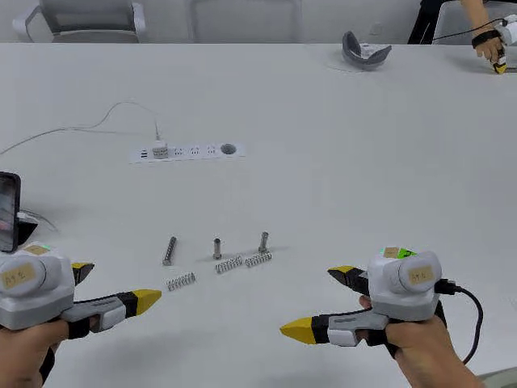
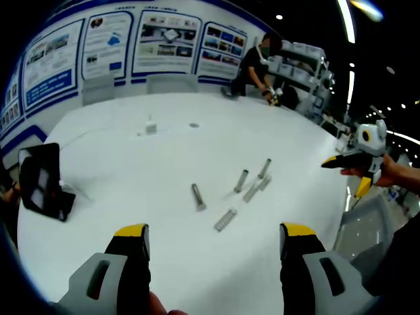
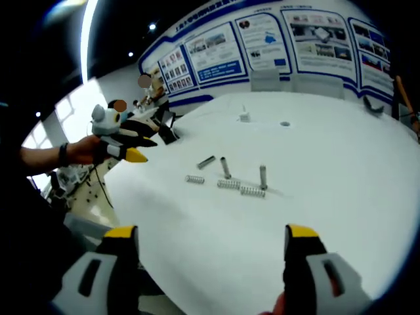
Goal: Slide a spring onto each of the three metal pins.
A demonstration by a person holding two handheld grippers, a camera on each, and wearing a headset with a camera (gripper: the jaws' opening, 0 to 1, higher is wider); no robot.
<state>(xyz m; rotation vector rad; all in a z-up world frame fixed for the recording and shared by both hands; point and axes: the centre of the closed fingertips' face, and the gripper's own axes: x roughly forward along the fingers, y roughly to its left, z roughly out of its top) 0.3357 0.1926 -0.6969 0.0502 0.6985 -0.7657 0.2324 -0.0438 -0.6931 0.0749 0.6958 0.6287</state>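
Note:
Three small metal pins sit mid-table: one lies on its side (image 1: 170, 250), two stand upright (image 1: 217, 248) (image 1: 263, 242). Three loose springs (image 1: 181, 281) (image 1: 229, 264) (image 1: 258, 259) lie flat just in front of them, none on a pin. My left gripper (image 1: 117, 284) hovers open at the near left, nothing between its yellow tips. My right gripper (image 1: 317, 301) hovers open at the near right, also holding nothing. In the left gripper view the nearest spring (image 2: 225, 220) lies ahead between the jaws. In the right gripper view the springs (image 3: 228, 184) and upright pins (image 3: 263, 176) lie farther ahead.
A white power strip (image 1: 186, 151) with a cable lies behind the pins. A phone on a stand (image 1: 8, 212) is at the left edge. A grey object (image 1: 365, 50) and another person's hand (image 1: 489, 40) are at the far side.

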